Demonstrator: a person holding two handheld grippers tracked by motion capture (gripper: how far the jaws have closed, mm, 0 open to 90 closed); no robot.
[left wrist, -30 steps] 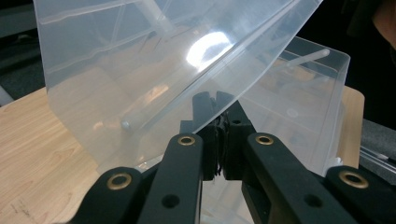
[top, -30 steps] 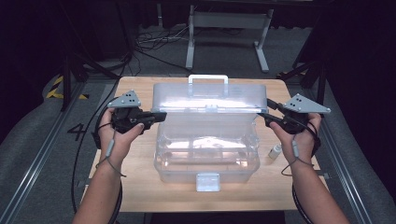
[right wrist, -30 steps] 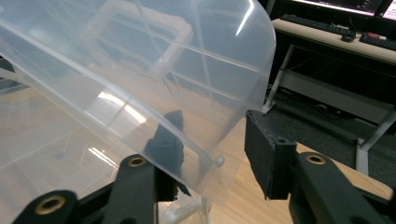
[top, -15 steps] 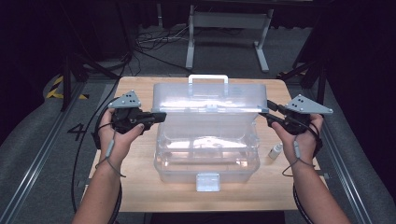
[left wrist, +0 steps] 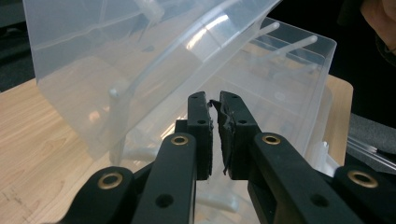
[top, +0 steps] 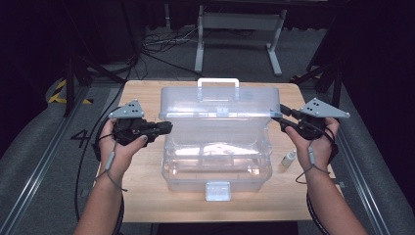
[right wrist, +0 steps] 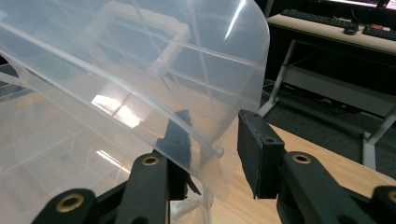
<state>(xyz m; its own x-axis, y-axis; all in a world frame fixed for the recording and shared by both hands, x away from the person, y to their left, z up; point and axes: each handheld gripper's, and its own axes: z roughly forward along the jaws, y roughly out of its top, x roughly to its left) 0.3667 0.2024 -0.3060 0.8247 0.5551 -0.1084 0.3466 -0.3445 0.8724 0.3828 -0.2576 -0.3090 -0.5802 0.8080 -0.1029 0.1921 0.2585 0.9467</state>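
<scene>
Lid of the clear box (top: 218, 147) half raised, tongs at both ends.

The box sits mid-table (top: 142, 93), handle toward the far edge, latch toward the near edge. My left tongs (left wrist: 214, 105) are nearly closed at the lid's (top: 220, 105) left end; whether they pinch plastic, I cannot tell. My right tongs (right wrist: 215, 133) are open, straddling the lid's right edge. A small bottle (top: 288, 157) stands just right of the box. Judgement: close right first, then move both ends evenly to avoid twisting the lid.
</scene>
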